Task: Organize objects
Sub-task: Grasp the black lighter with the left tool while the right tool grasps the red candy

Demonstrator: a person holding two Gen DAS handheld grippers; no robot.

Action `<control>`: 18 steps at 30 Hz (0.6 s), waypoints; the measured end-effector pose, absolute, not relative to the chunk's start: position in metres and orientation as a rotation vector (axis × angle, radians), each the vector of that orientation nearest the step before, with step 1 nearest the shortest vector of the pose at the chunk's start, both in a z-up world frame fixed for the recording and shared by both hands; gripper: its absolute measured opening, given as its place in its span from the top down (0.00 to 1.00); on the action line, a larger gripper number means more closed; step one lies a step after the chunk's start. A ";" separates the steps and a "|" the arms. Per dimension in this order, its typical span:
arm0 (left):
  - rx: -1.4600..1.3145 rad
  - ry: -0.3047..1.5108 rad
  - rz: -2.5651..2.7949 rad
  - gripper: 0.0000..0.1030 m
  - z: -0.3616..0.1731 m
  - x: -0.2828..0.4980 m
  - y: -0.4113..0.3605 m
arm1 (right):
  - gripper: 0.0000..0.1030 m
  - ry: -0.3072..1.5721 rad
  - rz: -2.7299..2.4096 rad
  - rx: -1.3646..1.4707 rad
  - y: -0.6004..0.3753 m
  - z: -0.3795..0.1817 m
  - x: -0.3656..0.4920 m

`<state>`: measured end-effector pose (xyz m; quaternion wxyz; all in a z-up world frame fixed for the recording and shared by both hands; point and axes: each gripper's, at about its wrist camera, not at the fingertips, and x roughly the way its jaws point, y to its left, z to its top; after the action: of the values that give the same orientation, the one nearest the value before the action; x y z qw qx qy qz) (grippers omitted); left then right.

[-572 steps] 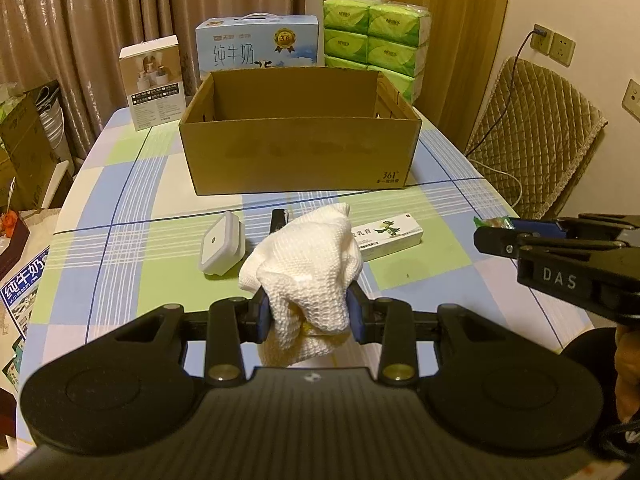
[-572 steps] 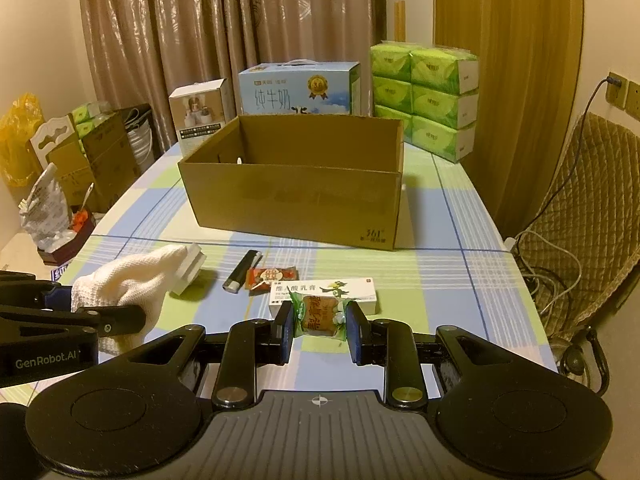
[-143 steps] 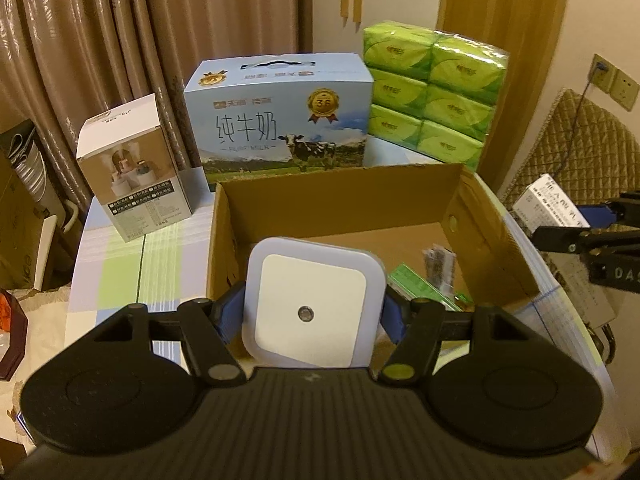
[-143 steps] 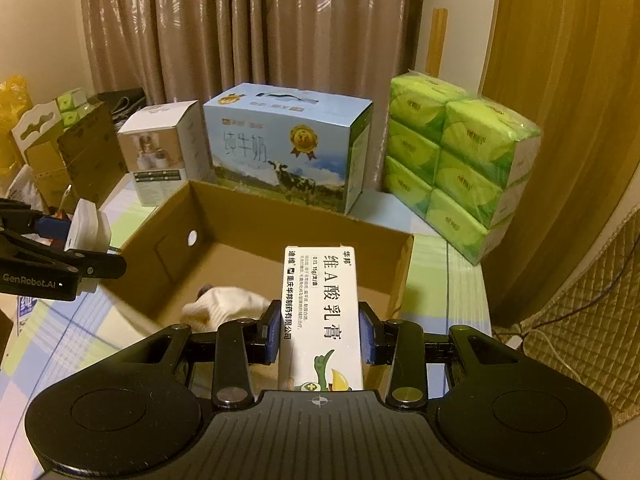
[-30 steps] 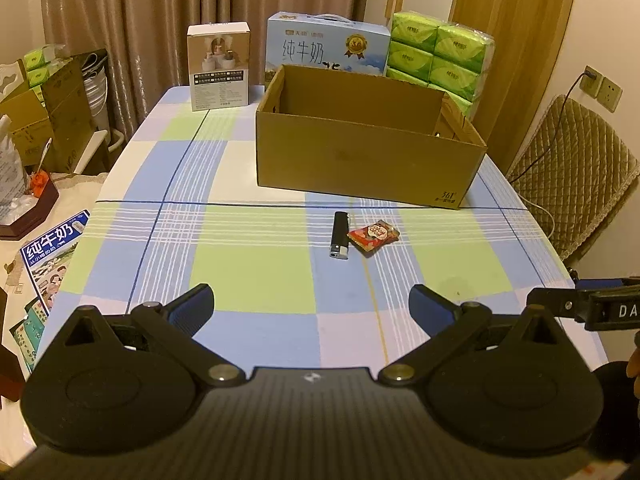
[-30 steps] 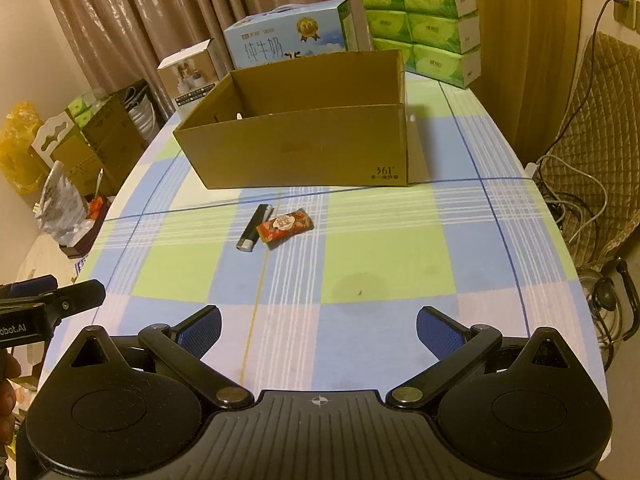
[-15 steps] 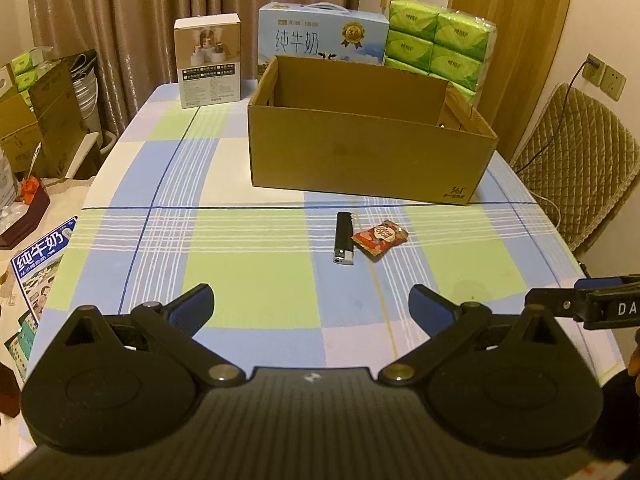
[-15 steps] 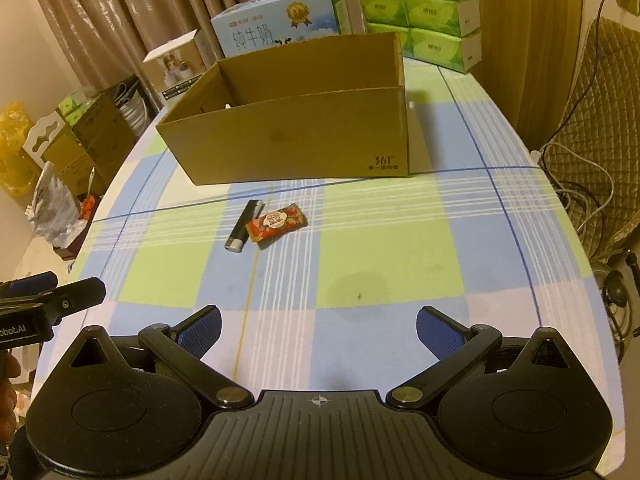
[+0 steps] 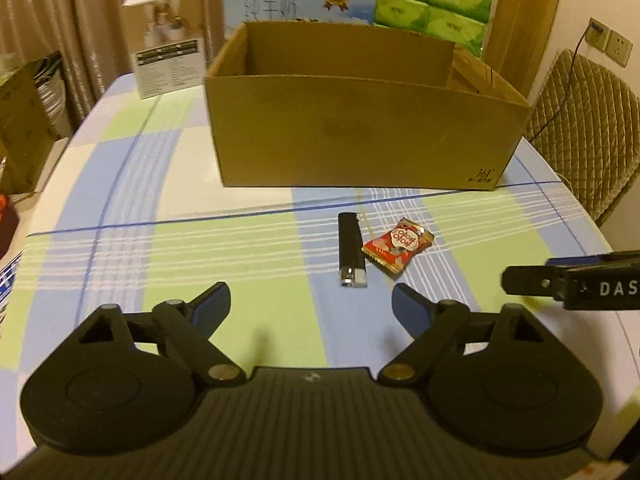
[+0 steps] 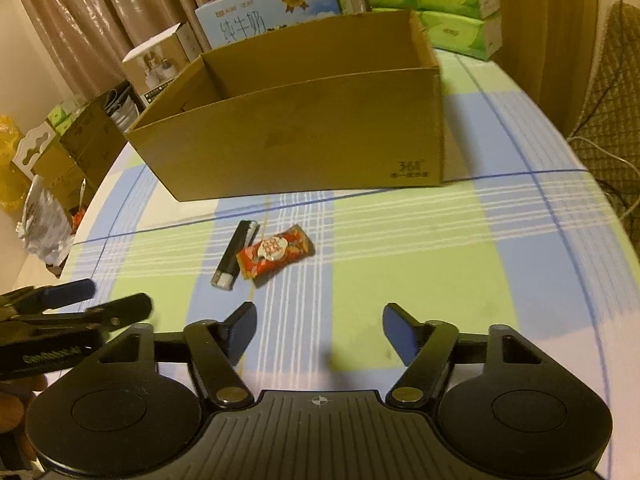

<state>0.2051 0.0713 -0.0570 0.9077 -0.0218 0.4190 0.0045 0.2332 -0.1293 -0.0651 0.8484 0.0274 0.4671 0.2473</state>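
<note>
Black lighter (image 9: 351,250) and red snack packet (image 9: 398,244) touching on surface: left gripper (image 9: 310,307) and right gripper (image 10: 319,331), fingers closing on nothing, should each straddle one item separately.

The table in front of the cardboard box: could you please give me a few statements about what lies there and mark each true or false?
1. A black lighter lies beside a red snack packet. True.
2. Both lie inside the cardboard box. False: they lie on the tablecloth in front of it.
3. The left gripper holds the lighter. False: nothing is between its closing jaws.
4. The right gripper is empty. True.
</note>
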 end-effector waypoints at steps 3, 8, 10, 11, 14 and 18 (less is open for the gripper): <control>-0.023 0.863 0.002 0.21 -0.069 0.219 0.074 | 0.43 0.998 0.547 0.072 -0.115 -0.076 0.247; -0.022 0.860 0.033 0.21 -0.088 0.231 0.088 | 0.45 1.034 0.574 0.103 -0.091 -0.100 0.266; -0.037 0.858 0.048 0.21 -0.093 0.232 0.095 | 0.45 1.038 0.573 0.101 -0.081 -0.109 0.272; -0.044 0.856 0.054 0.21 -0.095 0.232 0.098 | 0.46 1.037 0.572 0.105 -0.078 -0.112 0.275; -0.067 0.850 0.067 0.21 -0.100 0.230 0.106 | 0.46 1.025 0.560 0.123 -0.069 -0.118 0.286; -0.096 0.840 0.068 0.21 -0.100 0.230 0.111 | 0.49 0.999 0.532 0.116 -0.055 -0.120 0.295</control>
<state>0.2296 0.1108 -0.1004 0.9115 -0.0465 0.4074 0.0330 0.2950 -0.0553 -0.1197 0.8425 0.0551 0.4730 0.2519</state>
